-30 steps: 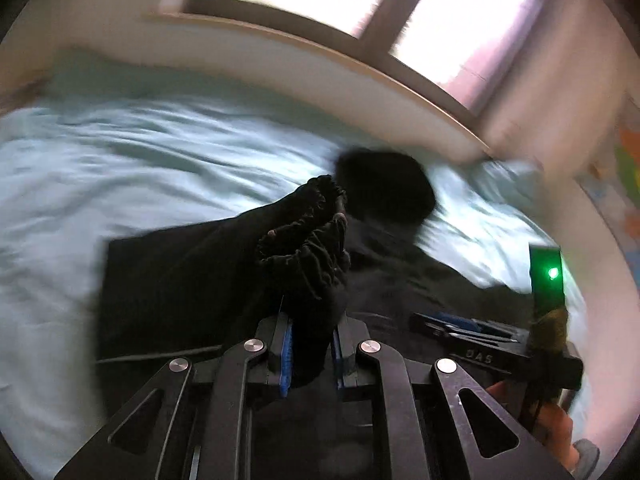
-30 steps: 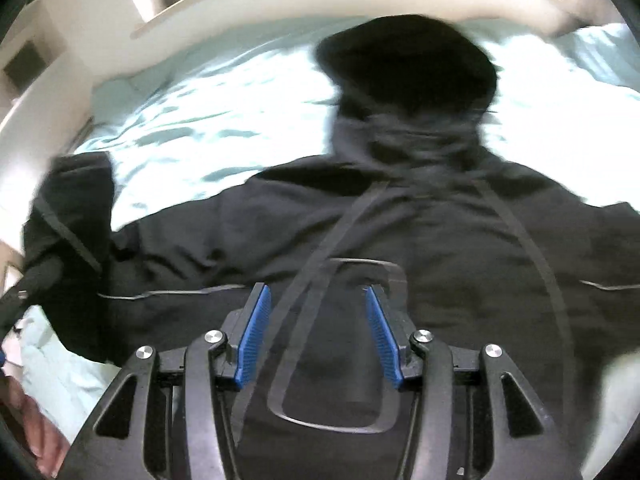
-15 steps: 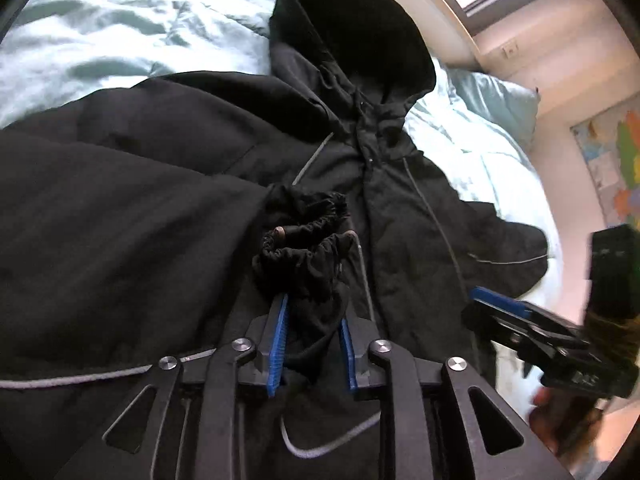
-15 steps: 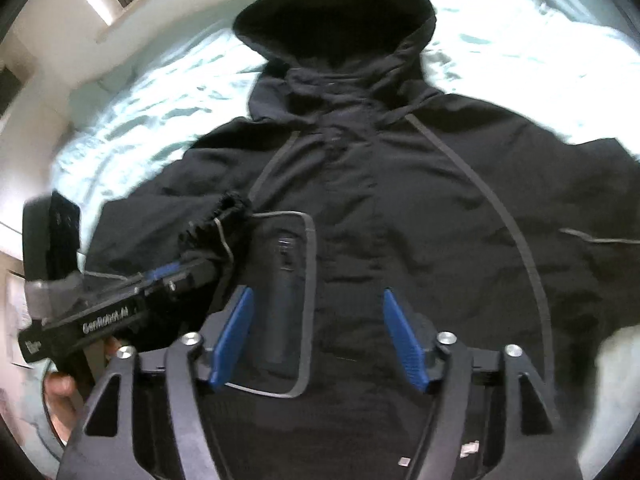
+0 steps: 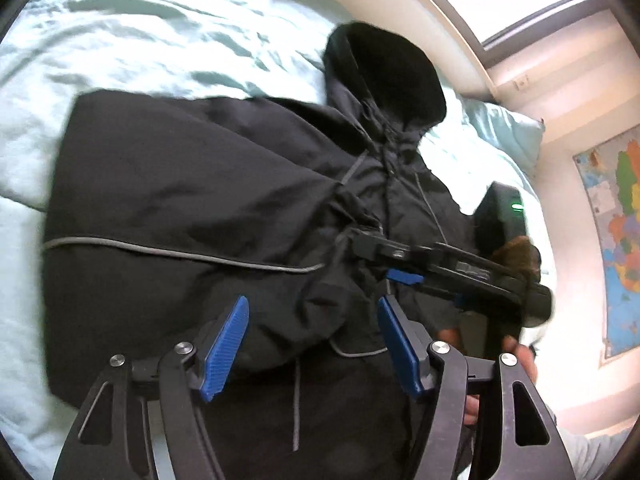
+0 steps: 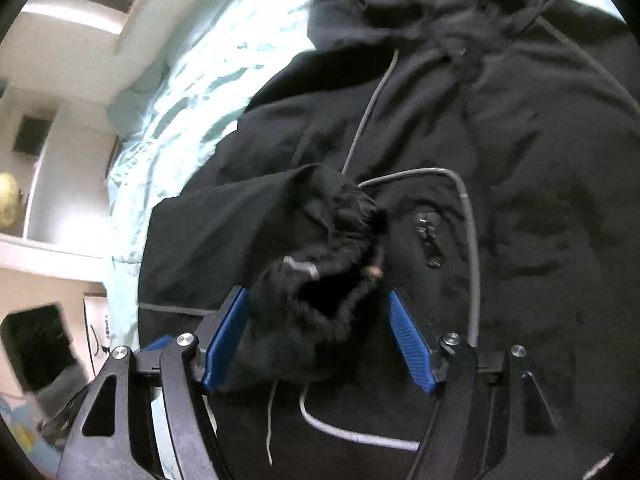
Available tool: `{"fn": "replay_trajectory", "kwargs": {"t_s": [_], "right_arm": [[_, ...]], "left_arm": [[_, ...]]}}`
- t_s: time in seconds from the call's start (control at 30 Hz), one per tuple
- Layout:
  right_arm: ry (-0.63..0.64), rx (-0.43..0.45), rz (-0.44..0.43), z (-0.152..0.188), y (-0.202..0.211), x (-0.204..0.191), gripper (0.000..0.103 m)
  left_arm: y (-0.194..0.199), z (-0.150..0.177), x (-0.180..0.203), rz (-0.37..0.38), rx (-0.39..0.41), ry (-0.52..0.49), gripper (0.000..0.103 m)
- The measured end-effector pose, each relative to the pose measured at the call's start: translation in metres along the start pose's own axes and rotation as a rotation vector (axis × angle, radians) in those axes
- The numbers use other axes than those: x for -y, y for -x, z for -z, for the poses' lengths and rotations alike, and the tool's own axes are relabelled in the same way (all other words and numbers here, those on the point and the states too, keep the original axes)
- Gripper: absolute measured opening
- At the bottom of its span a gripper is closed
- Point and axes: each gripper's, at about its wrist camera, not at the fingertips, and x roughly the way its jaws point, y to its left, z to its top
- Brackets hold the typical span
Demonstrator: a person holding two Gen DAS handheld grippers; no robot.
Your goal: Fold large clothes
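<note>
Garment: a black hooded jacket point(image 5: 208, 184) lies front-up on a bed point(image 5: 132, 40) covered in pale mint bedding, with the hood point(image 5: 384, 68) toward the window side.
Left sleeve: folded across the chest; its bunched elastic cuff point(image 6: 320, 256) rests on the front panel, just beside the chest pocket zip point(image 6: 426, 232).
Trim: grey piping point(image 5: 180, 250) runs across the folded sleeve; a grey drawcord point(image 5: 297, 404) hangs down near the lower edge.
Left gripper point(image 5: 312, 344): the jaws have just been opening and the blue pads point(image 5: 226, 344) now stand spread. Jacket fabric lies between them, but neither pad presses on it.
Right gripper point(image 6: 318, 342): the jaws have just been opening and stand spread. The sleeve cuff sits between the blue pads point(image 6: 226, 338), and its fabric touches the left-hand pad. The right-hand pad is clear, so nothing is pinched.
Relative position: in the left wrist view, the right gripper reaches in from the right side over the jacket's middle, with a hand point(image 5: 516, 350) on its handle.
Surroundings: a pillow point(image 5: 508, 136) lies near the hood, and a coloured wall map point(image 5: 616, 240) hangs at the right.
</note>
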Motion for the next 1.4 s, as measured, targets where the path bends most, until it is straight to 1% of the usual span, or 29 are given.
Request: {"fn": "replay_trajectory", "kwargs": {"t_s": [0.03, 0.07, 0.1, 0.13, 0.17, 0.23, 0.33, 0.4, 0.47, 0.5, 0.53, 0.6, 0.67, 0.73, 0.8, 0.87, 0.93, 0.97, 1.03, 1.07, 1.1, 1.13, 1.17, 1.2, 1.23, 1.3, 1.33, 1.37, 1.4], "right_arm": [[0.0, -0.012, -0.002, -0.002, -0.006, -0.002, 0.047], [0.007, -0.007, -0.009, -0.002, -0.006, -0.004, 0.038], [0.018, 0.01, -0.006, -0.003, -0.002, -0.007, 0.035], [0.054, 0.052, 0.011, -0.001, 0.011, -0.013, 0.033], [0.073, 0.075, 0.027, -0.001, 0.02, -0.015, 0.031], [0.097, 0.152, 0.062, 0.0, 0.059, -0.016, 0.031], [0.106, 0.268, 0.135, -0.003, 0.121, 0.0, 0.031], [0.116, 0.336, 0.251, -0.006, 0.162, 0.02, 0.031], [0.117, 0.371, 0.357, -0.007, 0.187, 0.044, 0.031], [0.108, 0.376, 0.412, -0.008, 0.193, 0.058, 0.031], [0.098, 0.374, 0.454, -0.009, 0.197, 0.073, 0.031], [0.063, 0.352, 0.503, -0.01, 0.195, 0.108, 0.031], [0.003, 0.294, 0.54, -0.012, 0.178, 0.148, 0.031], [-0.058, 0.239, 0.538, -0.011, 0.154, 0.185, 0.032], [-0.083, 0.215, 0.535, -0.006, 0.136, 0.209, 0.032], [-0.066, 0.218, 0.557, -0.005, 0.127, 0.208, 0.033], [-0.042, 0.21, 0.593, -0.007, 0.125, 0.199, 0.034], [-0.032, 0.203, 0.612, -0.007, 0.125, 0.194, 0.039], [-0.027, 0.206, 0.64, -0.005, 0.134, 0.181, 0.043], [-0.025, 0.225, 0.641, -0.003, 0.142, 0.173, 0.047], [-0.018, 0.274, 0.633, 0.004, 0.155, 0.158, 0.052], [-0.01, 0.317, 0.614, 0.01, 0.169, 0.155, 0.065], [0.0, 0.353, 0.592, 0.016, 0.174, 0.145, 0.072], [0.013, 0.378, 0.565, 0.022, 0.175, 0.134, 0.072], [0.025, 0.377, 0.542, 0.026, 0.17, 0.127, 0.071], [0.05, 0.329, 0.535, 0.025, 0.147, 0.12, 0.064], [0.061, 0.283, 0.555, 0.026, 0.128, 0.12, 0.051], [0.053, 0.248, 0.572, 0.03, 0.117, 0.127, 0.047], [0.032, 0.205, 0.581, 0.031, 0.106, 0.138, 0.047]], "left_arm": [[0.004, -0.002, -0.001, -0.005, 0.015, 0.002, 0.069], [0.01, -0.004, 0.0, -0.008, 0.037, 0.0, 0.069], [0.014, -0.007, 0.0, -0.017, 0.052, -0.005, 0.069], [0.018, -0.01, 0.002, -0.036, 0.07, -0.016, 0.069], [0.021, -0.013, 0.005, -0.056, 0.083, -0.028, 0.069], [0.023, -0.021, 0.013, -0.093, 0.106, -0.062, 0.069], [0.016, -0.033, 0.024, -0.09, 0.112, -0.1, 0.069], [0.002, -0.039, 0.033, -0.057, 0.107, -0.125, 0.069], [-0.022, -0.043, 0.045, -0.023, 0.085, -0.148, 0.069], [-0.035, -0.044, 0.05, -0.026, 0.067, -0.161, 0.069], [-0.055, -0.046, 0.057, -0.052, 0.046, -0.183, 0.069], [-0.087, -0.045, 0.063, -0.092, 0.006, -0.208, 0.069], [-0.123, -0.043, 0.061, -0.128, -0.05, -0.196, 0.068], [-0.144, -0.041, 0.061, -0.172, -0.071, -0.203, 0.068], [-0.152, -0.039, 0.062, -0.205, -0.072, -0.224, 0.068], [-0.152, -0.04, 0.064, -0.217, -0.077, -0.234, 0.068], [-0.148, -0.042, 0.064, -0.209, -0.084, -0.229, 0.068], [-0.143, -0.043, 0.063, -0.199, -0.087, -0.218, 0.068], [-0.133, -0.045, 0.067, -0.179, -0.089, -0.2, 0.069], [-0.125, -0.043, 0.068, -0.163, -0.086, -0.193, 0.069], [-0.116, -0.041, 0.069, -0.151, -0.08, -0.19, 0.069], [-0.107, -0.037, 0.07, -0.139, -0.071, -0.188, 0.069], [-0.101, -0.031, 0.07, -0.131, -0.063, -0.188, 0.069], [-0.098, -0.026, 0.071, -0.134, -0.059, -0.19, 0.069], [-0.099, -0.019, 0.071, -0.153, -0.062, -0.193, 0.069], [-0.11, -0.009, 0.067, -0.196, -0.096, -0.189, 0.069], [-0.117, -0.004, 0.063, -0.214, -0.115, -0.186, 0.068], [-0.118, -0.002, 0.061, -0.22, -0.114, -0.19, 0.068], [-0.117, 0.0, 0.063, -0.225, -0.11, -0.201, 0.068]]}}
